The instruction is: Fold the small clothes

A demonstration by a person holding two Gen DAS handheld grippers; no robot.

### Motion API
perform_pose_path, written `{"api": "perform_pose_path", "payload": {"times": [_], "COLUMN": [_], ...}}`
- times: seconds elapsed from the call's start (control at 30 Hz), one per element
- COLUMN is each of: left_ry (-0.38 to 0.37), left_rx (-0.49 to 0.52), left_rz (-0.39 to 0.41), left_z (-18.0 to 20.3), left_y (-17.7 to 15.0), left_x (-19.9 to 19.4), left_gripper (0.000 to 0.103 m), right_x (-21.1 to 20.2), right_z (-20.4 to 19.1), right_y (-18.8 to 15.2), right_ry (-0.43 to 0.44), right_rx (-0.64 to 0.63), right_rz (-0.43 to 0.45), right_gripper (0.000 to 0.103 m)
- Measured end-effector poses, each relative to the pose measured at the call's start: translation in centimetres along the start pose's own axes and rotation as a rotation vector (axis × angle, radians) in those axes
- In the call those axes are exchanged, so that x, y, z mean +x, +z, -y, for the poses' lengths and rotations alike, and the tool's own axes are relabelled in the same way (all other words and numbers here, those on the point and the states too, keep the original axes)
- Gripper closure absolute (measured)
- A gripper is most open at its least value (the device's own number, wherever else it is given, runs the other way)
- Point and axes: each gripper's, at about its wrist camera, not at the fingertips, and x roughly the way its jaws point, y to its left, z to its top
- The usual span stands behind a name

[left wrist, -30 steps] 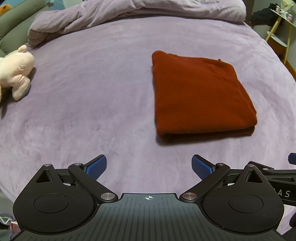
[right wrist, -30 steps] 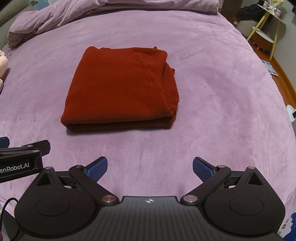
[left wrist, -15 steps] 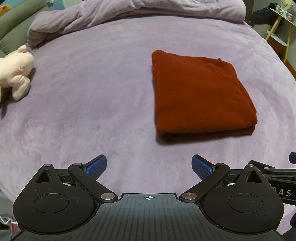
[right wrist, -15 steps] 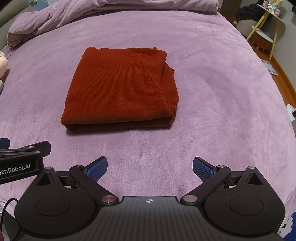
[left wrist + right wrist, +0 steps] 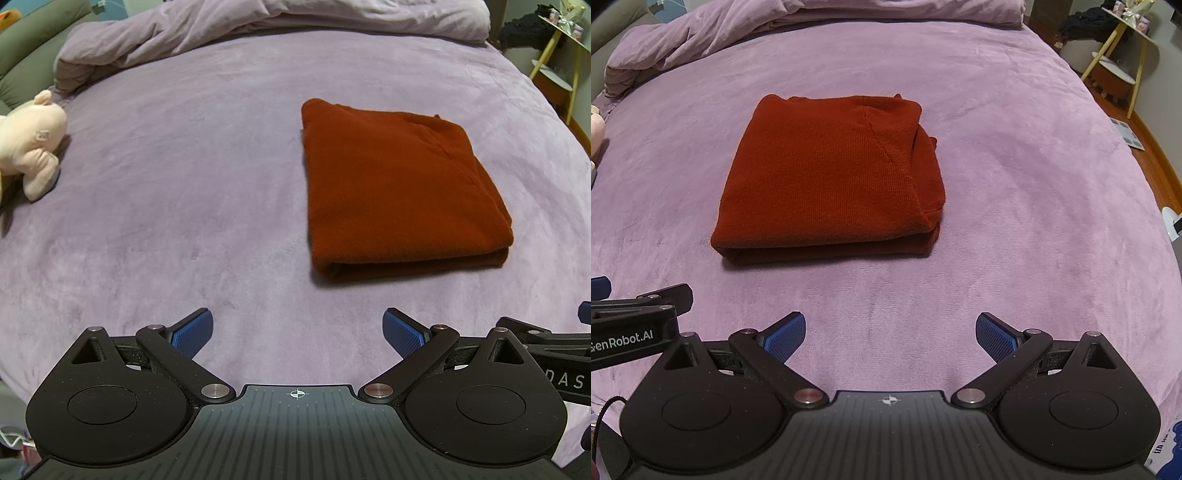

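A rust-red garment (image 5: 399, 188) lies folded into a neat rectangle on the purple bed cover (image 5: 184, 184); it also shows in the right wrist view (image 5: 831, 177), with layered edges on its right side. My left gripper (image 5: 298, 330) is open and empty, hovering near the bed's front edge, below and left of the garment. My right gripper (image 5: 891, 332) is open and empty, in front of the garment and apart from it. Each gripper's body shows at the edge of the other's view.
A pink plush toy (image 5: 31, 144) lies at the left of the bed. A bunched purple duvet (image 5: 258, 26) runs along the far side. A yellow-legged side table (image 5: 1119, 55) and wooden floor lie past the bed's right edge.
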Motion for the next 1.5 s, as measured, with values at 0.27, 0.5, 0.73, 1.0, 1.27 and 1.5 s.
{"api": "perform_pose_path", "payload": {"times": [0.27, 0.5, 0.73, 1.0, 1.27, 1.5], "left_ry": [-0.001, 0.001, -0.001, -0.001, 0.007, 0.004], "left_rx": [0.002, 0.005, 0.006, 0.012, 0.025, 0.025], "left_rz": [-0.001, 0.0, -0.007, 0.0, 0.028, 0.033], "left_z": [0.0, 0.02, -0.06, -0.28, 0.05, 0.11], "left_y": [-0.09, -0.06, 0.1, 0.16, -0.04, -0.08], "left_x": [0.03, 0.08, 0.13, 0.15, -0.26, -0.4], "left_gripper": [0.002, 0.002, 0.002, 0.002, 0.002, 0.002], "right_x": [-0.2, -0.23, -0.33, -0.5, -0.54, -0.58], "right_z": [0.0, 0.02, 0.06, -0.21, -0.34, -0.4], "right_y": [-0.09, -0.07, -0.14, -0.16, -0.1, -0.06], "right_ry": [-0.008, -0.009, -0.012, -0.02, -0.024, -0.028], "right_rx": [0.002, 0.002, 0.001, -0.001, -0.004, -0.005], "right_rz": [0.005, 0.005, 0.008, 0.011, 0.011, 0.012], "right_gripper": [0.004, 0.004, 0.004, 0.004, 0.004, 0.004]}}
